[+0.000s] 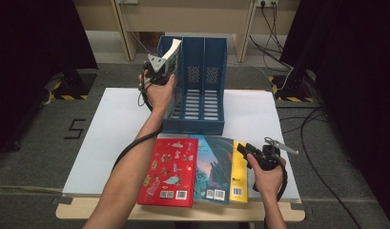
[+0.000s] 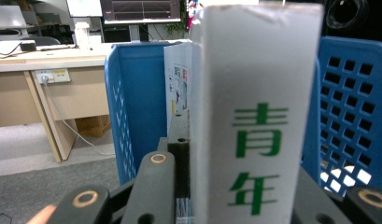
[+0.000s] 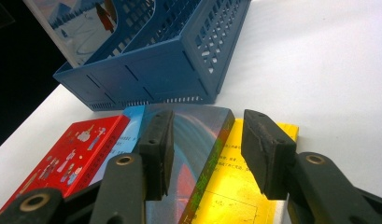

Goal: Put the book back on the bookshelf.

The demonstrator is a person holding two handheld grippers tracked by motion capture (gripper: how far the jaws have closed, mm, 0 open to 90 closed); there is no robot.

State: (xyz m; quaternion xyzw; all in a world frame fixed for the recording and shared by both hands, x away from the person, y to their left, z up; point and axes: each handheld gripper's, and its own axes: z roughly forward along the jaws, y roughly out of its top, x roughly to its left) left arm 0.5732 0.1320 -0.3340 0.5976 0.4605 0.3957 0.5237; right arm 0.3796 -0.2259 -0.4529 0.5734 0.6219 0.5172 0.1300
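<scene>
The left hand-held gripper (image 1: 160,66) grips a white book (image 2: 254,116) upright over the blue file rack's (image 1: 202,90) leftmost slot, toward the surface's (image 1: 111,124) far edge; the right hand-held gripper (image 3: 205,144) hovers wide above the near-edge yellow book (image 1: 239,171).

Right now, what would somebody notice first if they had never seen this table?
The big blue file rack at the back of the white table, with the left tool holding a white book upright at its leftmost slot. Next, the bright red book at the front edge, beside a dark blue-green book and a yellow book.
</scene>
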